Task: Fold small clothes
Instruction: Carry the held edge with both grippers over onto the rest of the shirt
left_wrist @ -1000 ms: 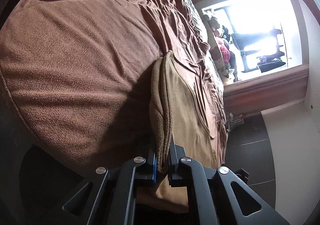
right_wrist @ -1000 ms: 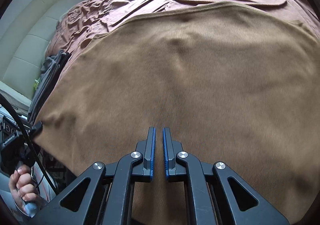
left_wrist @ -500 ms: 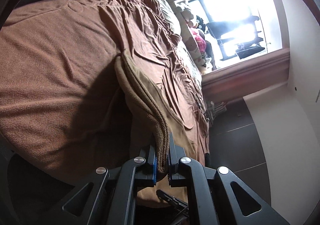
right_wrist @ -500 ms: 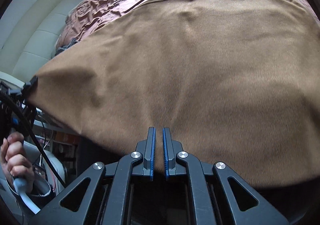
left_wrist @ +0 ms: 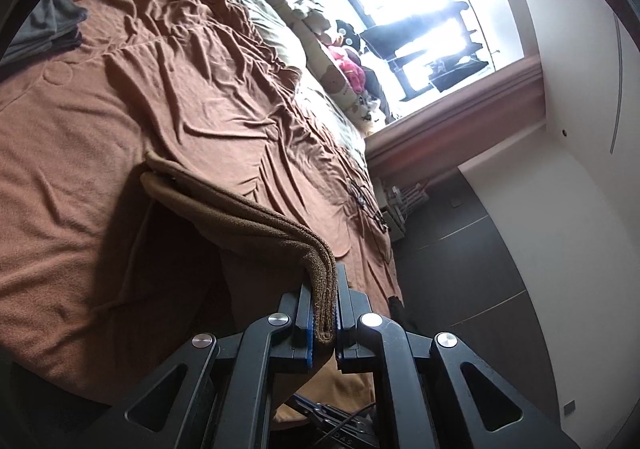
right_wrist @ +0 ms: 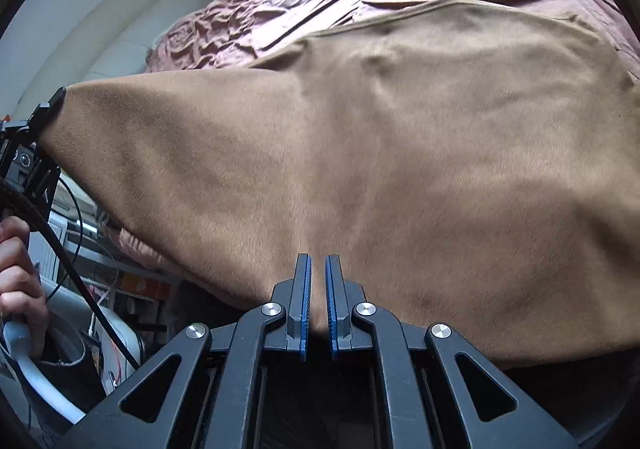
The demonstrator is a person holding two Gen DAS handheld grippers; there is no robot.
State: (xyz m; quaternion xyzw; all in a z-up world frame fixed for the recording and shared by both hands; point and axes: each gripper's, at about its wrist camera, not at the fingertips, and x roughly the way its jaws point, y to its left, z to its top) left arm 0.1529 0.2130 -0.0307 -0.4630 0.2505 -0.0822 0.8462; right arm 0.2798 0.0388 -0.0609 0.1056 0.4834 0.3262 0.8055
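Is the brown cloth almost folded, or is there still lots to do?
Barely started. Done: some folded grey clothes sit on the bed. In hand: the left gripper and right gripper each pinch the near edge of the brown cloth, lifted off the bed. Left: laying that edge over for the fold.

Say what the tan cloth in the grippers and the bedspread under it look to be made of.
Tan cloth: likely fleece or brushed knit, matte, with a short fuzzy nap and a thick soft edge. Bedspread: reddish-brown and thinner, seemingly smooth woven or jersey fabric, going by its fine sharp wrinkles and slight sheen.
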